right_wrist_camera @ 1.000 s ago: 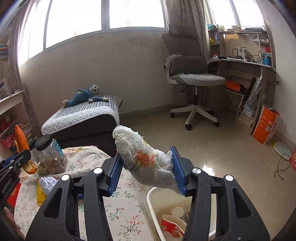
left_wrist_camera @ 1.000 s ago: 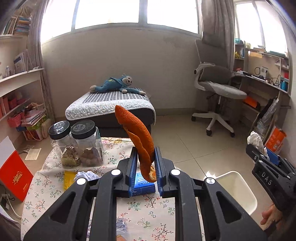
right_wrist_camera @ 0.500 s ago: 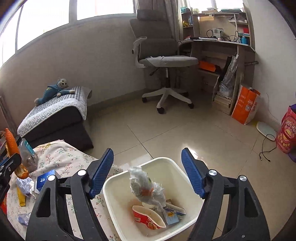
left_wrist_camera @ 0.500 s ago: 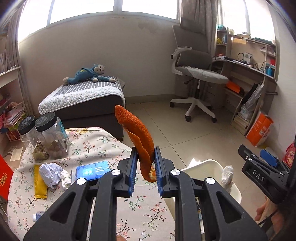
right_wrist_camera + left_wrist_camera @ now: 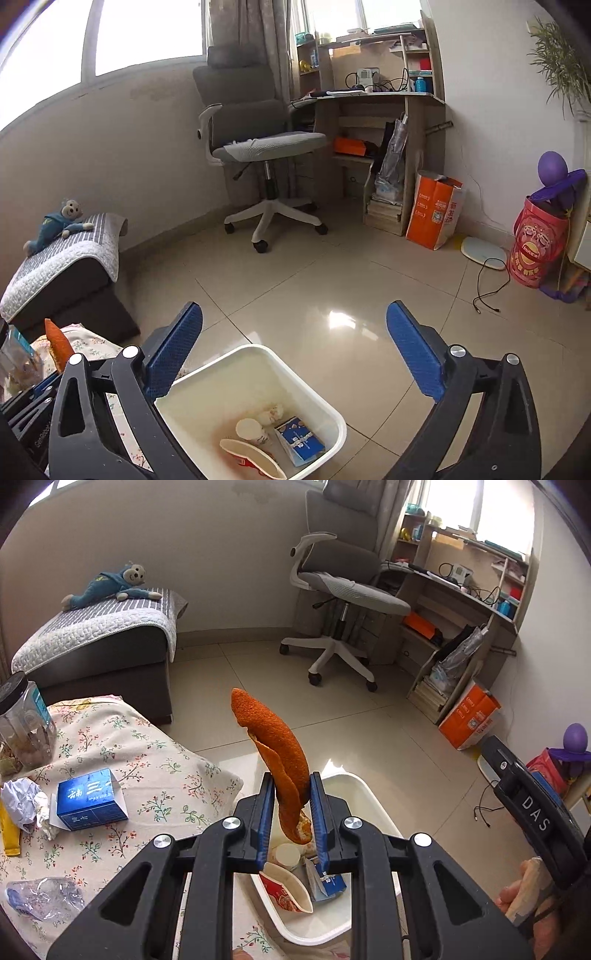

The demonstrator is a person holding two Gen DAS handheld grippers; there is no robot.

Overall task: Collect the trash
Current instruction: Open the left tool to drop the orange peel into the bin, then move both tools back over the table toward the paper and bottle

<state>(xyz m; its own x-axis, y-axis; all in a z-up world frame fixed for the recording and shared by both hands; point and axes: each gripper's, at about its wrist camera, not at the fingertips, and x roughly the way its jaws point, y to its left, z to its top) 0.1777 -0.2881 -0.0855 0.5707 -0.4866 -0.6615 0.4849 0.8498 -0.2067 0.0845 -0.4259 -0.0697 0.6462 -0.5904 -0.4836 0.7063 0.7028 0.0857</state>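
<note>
Left gripper (image 5: 291, 794): jaws closed on the peel (image 5: 275, 749), just beginning to ease apart; both blue pads still press its lower half. The peel is orange and curled, standing up and leaning left out of the jaws, its lower tip hanging below the pads. Gripper and peel sit above the near rim of the bin (image 5: 369, 794).

Right gripper (image 5: 293, 350): jaws spread wide and still widening, nothing between the pads. It points down over the bin (image 5: 332, 417), which lies between and below its two fingers. In the left wrist view this gripper shows at the right edge, with a hand (image 5: 524, 893) under it.

Bin: white, rectangular, on the tiled floor just beside the table (image 5: 155, 760). Contents: a red-and-white paper cup (image 5: 255, 458) on its side, a white lid or cup (image 5: 249, 430), a blue carton (image 5: 301, 441), a small white crumpled wad (image 5: 271, 411).

Table: covered with a floral cloth. On it, well left of the left gripper: a blue box (image 5: 90, 799), crumpled white paper (image 5: 24, 805) beside it, a yellow packet (image 5: 9, 836) at the edge, a crushed clear bottle (image 5: 44, 893) nearer the camera, a jar (image 5: 22, 723) with a black lid at the far side.
</note>
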